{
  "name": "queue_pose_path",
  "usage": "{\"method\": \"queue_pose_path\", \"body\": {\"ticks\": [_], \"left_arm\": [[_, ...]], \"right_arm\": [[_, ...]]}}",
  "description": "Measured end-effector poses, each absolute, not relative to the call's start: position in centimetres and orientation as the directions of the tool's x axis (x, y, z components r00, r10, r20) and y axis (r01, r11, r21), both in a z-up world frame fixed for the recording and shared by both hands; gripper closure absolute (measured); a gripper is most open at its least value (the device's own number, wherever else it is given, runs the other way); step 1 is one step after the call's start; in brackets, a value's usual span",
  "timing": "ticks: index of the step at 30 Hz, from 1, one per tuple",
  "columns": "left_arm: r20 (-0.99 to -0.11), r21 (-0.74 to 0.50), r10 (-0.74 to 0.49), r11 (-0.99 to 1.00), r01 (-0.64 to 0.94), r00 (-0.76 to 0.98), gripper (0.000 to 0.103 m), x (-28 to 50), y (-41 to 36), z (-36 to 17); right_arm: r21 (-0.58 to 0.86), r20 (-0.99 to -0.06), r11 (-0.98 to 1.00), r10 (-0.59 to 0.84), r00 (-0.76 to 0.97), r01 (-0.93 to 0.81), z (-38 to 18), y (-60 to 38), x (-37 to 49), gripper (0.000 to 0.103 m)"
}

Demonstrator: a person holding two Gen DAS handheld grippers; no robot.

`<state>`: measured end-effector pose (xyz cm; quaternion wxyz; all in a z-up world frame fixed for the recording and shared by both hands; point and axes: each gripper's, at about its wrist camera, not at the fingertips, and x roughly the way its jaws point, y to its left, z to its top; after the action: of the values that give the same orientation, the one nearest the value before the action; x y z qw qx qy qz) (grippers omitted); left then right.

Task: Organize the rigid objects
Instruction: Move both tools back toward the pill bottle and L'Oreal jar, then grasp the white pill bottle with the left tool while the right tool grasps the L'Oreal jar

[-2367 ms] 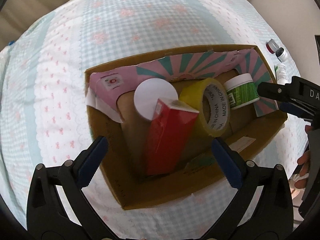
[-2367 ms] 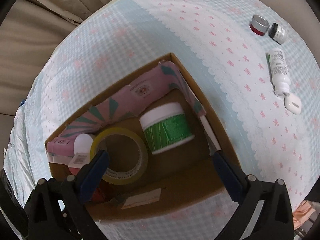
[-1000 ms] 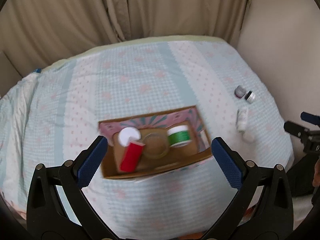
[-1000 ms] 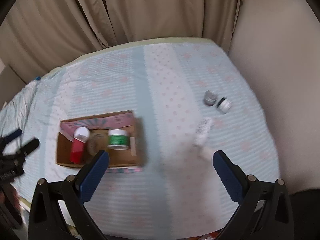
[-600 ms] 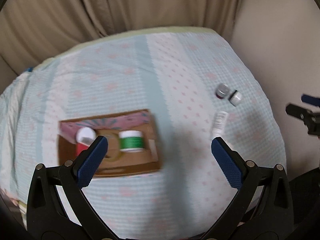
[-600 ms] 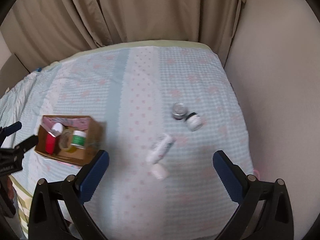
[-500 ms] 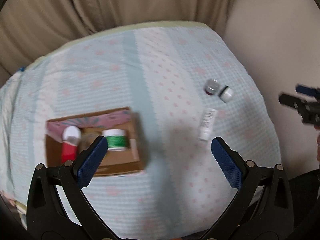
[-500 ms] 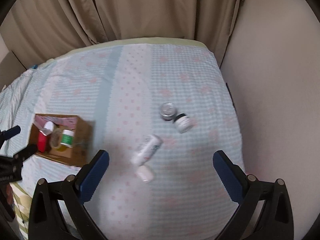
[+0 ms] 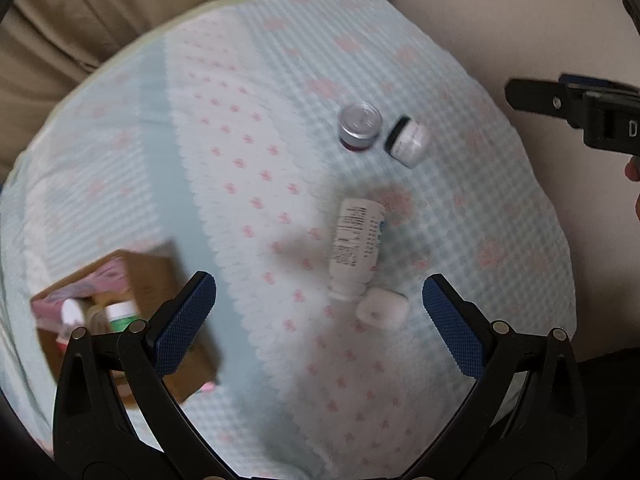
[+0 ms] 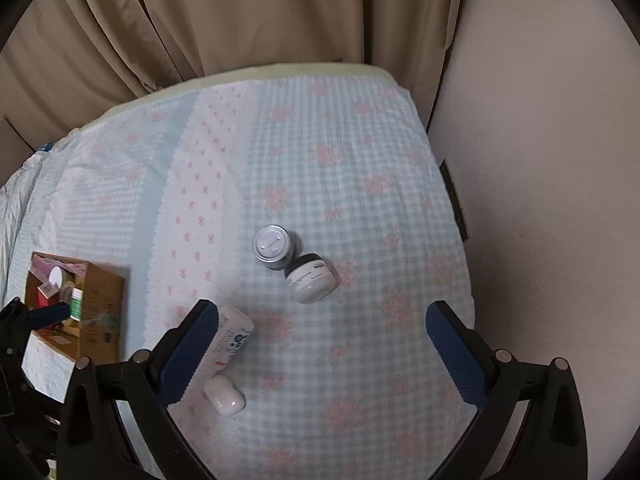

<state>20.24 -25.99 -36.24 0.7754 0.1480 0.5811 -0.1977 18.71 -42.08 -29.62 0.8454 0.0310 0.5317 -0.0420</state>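
Left gripper (image 9: 319, 312) spread wide, empty, above the patterned bedspread (image 9: 240, 160); right gripper (image 10: 322, 338) likewise spread, holding nothing. Far left: cardboard box (image 10: 100, 304) with a green-labelled jar (image 9: 122, 314) and a red item inside. Just right of it, white bottle (image 9: 356, 240) lying flat, small white case (image 9: 382, 308) touching near its neck. Further right, silver-lidded jar (image 10: 273, 246) upright, tipped white jar (image 10: 311, 278) touching it. Beige curtain (image 10: 200, 20) behind.

A home bedroom: a bed (image 10: 360, 168) under a pale floral cover, beige curtains (image 10: 200, 20) behind it.
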Motion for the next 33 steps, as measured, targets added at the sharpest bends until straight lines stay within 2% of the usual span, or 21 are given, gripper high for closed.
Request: {"method": "queue_pose_path", "body": {"ticks": [8,12,15,19,21,27,29,30,32,33], "left_arm": [[-0.984,-0.002,-0.099,0.842,0.539,0.15,0.0,20.7,-29.8,-44.2],[-0.989,0.026,-0.057,0.835,0.55,0.134,0.007,20.8,-30.8,-47.6],[-0.993,0.009,-0.057,0.848,0.529,0.108,0.009,21.5,-31.0,-49.6],[-0.995,-0.005,-0.054,0.851,0.525,0.078,0.028,22.5,-31.3,-51.3],[-0.996,-0.018,-0.06,0.851,0.526,0.062,0.033,23.0,-31.4,-51.9],[-0.997,-0.037,-0.067,0.855,0.517,0.039,0.034,24.3,-31.9,-52.2],[-0.996,-0.047,-0.077,0.853,0.521,0.036,0.042,24.7,-32.2,-52.0],[-0.996,-0.05,-0.08,0.848,0.527,0.033,0.053,25.2,-32.5,-51.8],[-0.997,-0.041,-0.068,0.839,0.542,0.03,0.054,25.7,-33.0,-51.6],[-0.997,-0.042,-0.07,0.838,0.544,0.03,0.054,25.8,-33.0,-51.5]], "right_arm": [[0.03,-0.904,0.999,0.016,0.428,0.027,-36.4,-43.7,20.6,0.0],[0.045,-0.918,0.999,0.054,0.394,-0.03,-40.1,-44.3,22.4,0.001],[0.054,-0.929,0.996,0.075,0.362,-0.067,-42.8,-44.3,24.0,0.007],[0.039,-0.939,0.99,0.082,0.333,-0.132,-45.2,-43.6,25.6,0.015],[0.041,-0.944,0.987,0.089,0.317,-0.155,-46.1,-43.3,26.2,0.017],[0.047,-0.956,0.981,0.098,0.278,-0.187,-47.7,-42.9,27.2,0.032],[0.045,-0.957,0.979,0.099,0.271,-0.198,-48.1,-42.6,27.2,0.037],[0.044,-0.957,0.978,0.1,0.271,-0.203,-48.1,-42.5,27.1,0.042],[0.049,-0.958,0.974,0.109,0.265,-0.223,-48.1,-42.2,27.1,0.048],[0.039,-0.959,0.972,0.101,0.264,-0.23,-48.1,-42.0,27.0,0.048]]}}
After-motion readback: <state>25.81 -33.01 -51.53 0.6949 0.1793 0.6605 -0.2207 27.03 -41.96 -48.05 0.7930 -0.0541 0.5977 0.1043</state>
